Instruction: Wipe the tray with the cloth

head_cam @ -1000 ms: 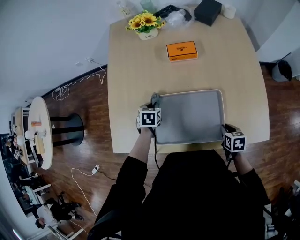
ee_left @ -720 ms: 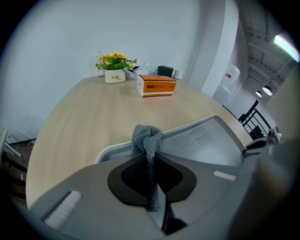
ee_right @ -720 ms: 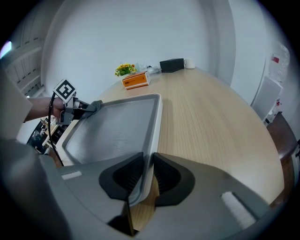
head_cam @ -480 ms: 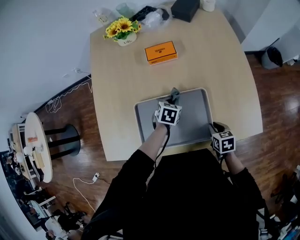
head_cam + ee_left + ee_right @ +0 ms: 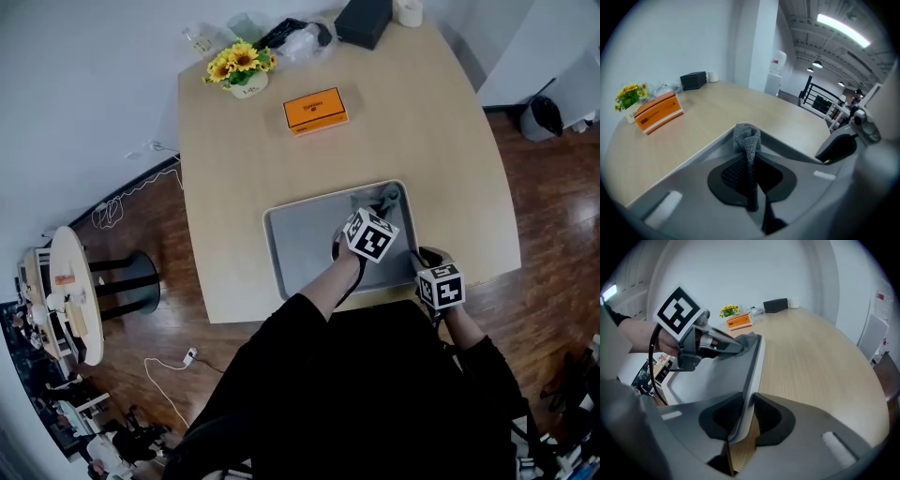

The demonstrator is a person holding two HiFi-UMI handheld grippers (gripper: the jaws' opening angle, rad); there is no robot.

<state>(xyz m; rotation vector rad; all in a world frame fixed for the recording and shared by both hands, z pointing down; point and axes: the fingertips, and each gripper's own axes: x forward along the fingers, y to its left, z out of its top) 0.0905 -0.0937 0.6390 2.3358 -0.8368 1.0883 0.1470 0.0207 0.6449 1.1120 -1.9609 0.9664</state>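
Observation:
A grey tray [image 5: 305, 242] lies near the table's front edge. My left gripper [image 5: 385, 206] is shut on a bunched grey cloth [image 5: 390, 197] and presses it into the tray's far right corner. In the left gripper view the cloth [image 5: 747, 140] stands up between the pads against the tray's rim [image 5: 701, 149]. My right gripper [image 5: 419, 260] is at the tray's near right side. In the right gripper view its jaws [image 5: 746, 416] straddle the tray's rim [image 5: 757, 357] and are opening, though the pads still touch it.
An orange box [image 5: 315, 110] lies on the beige table [image 5: 431, 131] beyond the tray. A pot of sunflowers [image 5: 240, 66], a black box [image 5: 363, 19] and small items crowd the far edge. A round side table [image 5: 80, 291] and cables are on the floor at left.
My left gripper has swept the cloth from the tray's far left corner across to its far right corner. The right gripper has stayed on the tray's right rim.

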